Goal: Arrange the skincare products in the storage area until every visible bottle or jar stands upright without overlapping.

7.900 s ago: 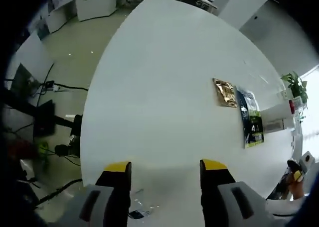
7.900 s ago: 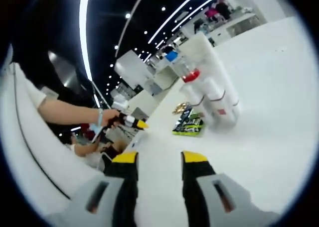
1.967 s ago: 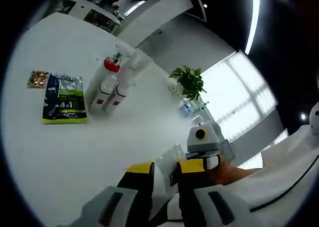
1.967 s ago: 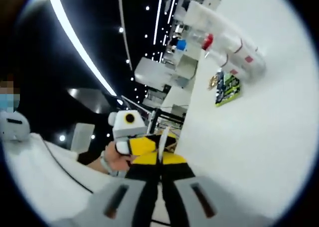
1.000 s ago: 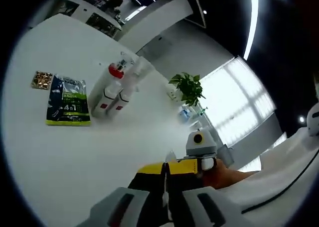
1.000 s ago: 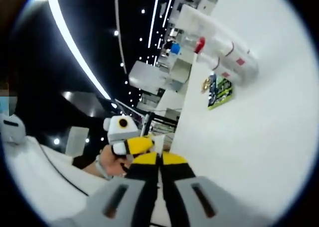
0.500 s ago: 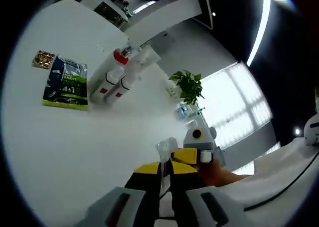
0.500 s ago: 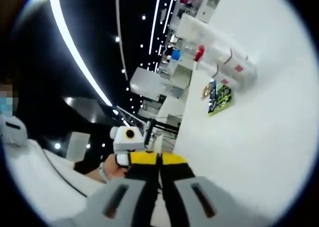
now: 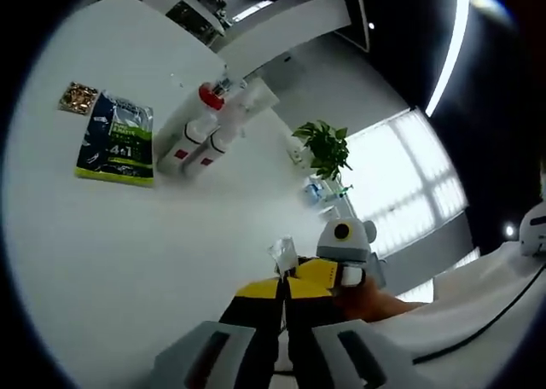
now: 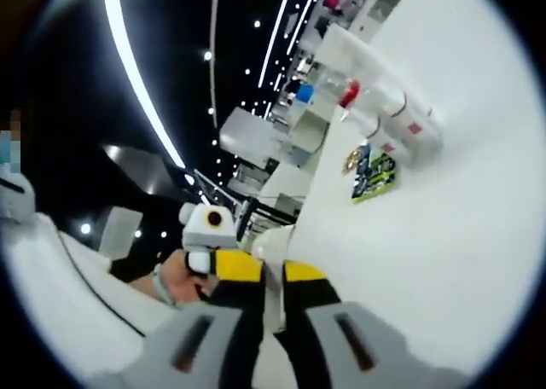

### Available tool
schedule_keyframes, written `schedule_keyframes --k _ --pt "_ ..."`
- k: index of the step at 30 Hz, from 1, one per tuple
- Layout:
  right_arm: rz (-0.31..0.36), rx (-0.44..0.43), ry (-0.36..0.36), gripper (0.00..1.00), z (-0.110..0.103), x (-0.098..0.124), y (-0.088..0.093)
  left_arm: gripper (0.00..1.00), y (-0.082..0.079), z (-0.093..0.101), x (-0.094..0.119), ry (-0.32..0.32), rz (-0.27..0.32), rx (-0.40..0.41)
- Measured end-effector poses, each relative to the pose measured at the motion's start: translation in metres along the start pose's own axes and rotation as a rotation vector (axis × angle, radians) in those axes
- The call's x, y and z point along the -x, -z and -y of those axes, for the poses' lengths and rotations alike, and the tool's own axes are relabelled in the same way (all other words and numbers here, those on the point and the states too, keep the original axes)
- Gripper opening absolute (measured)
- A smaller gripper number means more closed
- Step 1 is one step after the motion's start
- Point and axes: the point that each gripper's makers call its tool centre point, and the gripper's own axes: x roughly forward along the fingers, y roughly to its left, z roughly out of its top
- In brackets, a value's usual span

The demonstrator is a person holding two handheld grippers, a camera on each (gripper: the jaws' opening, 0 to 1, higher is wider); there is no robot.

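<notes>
Green-and-black flat packet (image 9: 117, 141): "4 in 1"; other print unreadable.

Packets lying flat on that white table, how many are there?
2: a green-and-dark packet beside the white bottles, and a small gold packet just beyond it. Others may be hidden.

The left gripper (image 9: 281, 288) is held with its yellow-tipped jaws pressed close together. The right gripper (image 10: 264, 269) is held with its jaws almost closed, a thin pale thing between them. Each gripper is seen meeting the other, hand (image 9: 367, 297) behind.
</notes>
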Motion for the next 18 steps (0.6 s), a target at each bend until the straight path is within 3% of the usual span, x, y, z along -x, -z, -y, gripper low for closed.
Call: schedule_keyframes --k 4,10,18 --pt "-0.010 0.023 0.007 0.07 -0.0003 -0.0005 0.0008 0.01 -0.0013 -0.0010 -0.0001 -0.003 0.000 0.003" --pt "-0.047 0.054 0.017 0.01 -0.0004 -0.0015 0.0064 0.01 0.0010 -0.0066 0.0002 -0.027 -0.013 -0.003" --pt "-0.033 0.023 0.008 0.00 -0.0005 -0.0006 0.0036 0.02 -0.0010 -0.0089 0.0000 -0.025 0.009 -0.002"
